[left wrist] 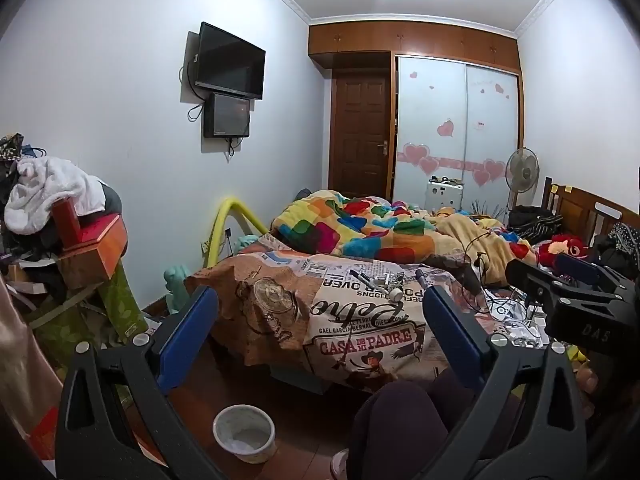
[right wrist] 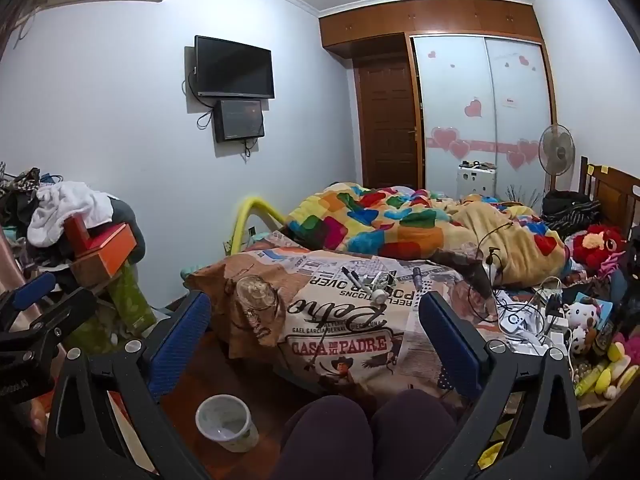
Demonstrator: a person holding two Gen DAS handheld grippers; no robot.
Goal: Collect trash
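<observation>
Blue pads: left gripper [left wrist: 316, 312] and right gripper [right wrist: 314, 316] both gape wide, empty.
Trash: markers [right wrist: 352, 277] ahead, beyond both jaws, lying lengthwise away.
Bin [right wrist: 226, 422]: below, left of the jaws.
Nearer: cannot tell.

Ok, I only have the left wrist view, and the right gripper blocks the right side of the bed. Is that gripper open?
Observer: Yes, the right gripper is open, with nothing between its pads.
Operator: What is it hiding from me?
Observer: A white plush toy with dark spots, beside a tangle of white cables.
Operator: Anything else there?
Observer: Yellow soft toys lie nearer the camera, to the right of the plush toy.
</observation>
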